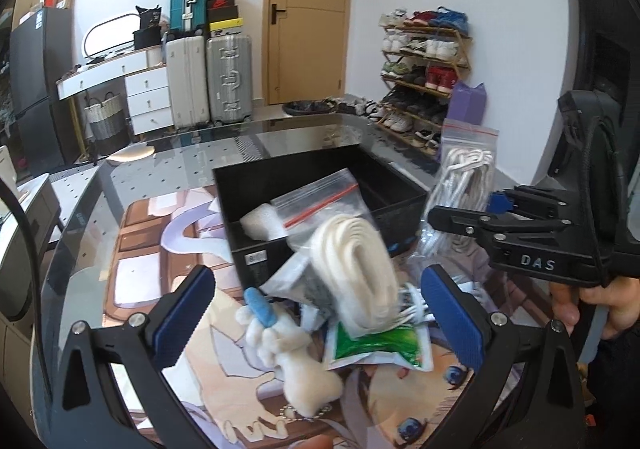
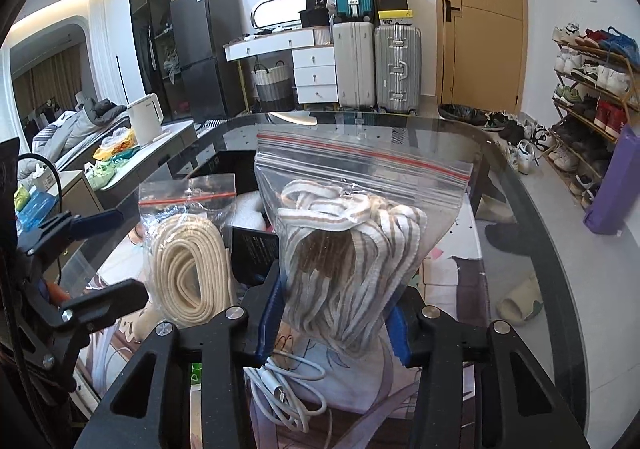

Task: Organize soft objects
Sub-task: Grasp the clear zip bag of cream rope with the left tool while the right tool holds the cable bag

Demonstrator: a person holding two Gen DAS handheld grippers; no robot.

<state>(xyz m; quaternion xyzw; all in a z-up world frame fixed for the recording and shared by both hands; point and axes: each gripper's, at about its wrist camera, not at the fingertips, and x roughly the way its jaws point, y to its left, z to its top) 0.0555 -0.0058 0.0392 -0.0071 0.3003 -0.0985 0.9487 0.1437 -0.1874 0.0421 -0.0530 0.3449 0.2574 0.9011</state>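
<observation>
Item: zip bag of striped laces, clamped low between the right gripper pads, raised near the black box.
Left gripper: jaws apart, around the cream cord bag, unclamped.
Risk: slick plastic may slip; top-heavy bag may snag the box's rim.

Foam roll in the box; charging cable apparently on the mat.
</observation>
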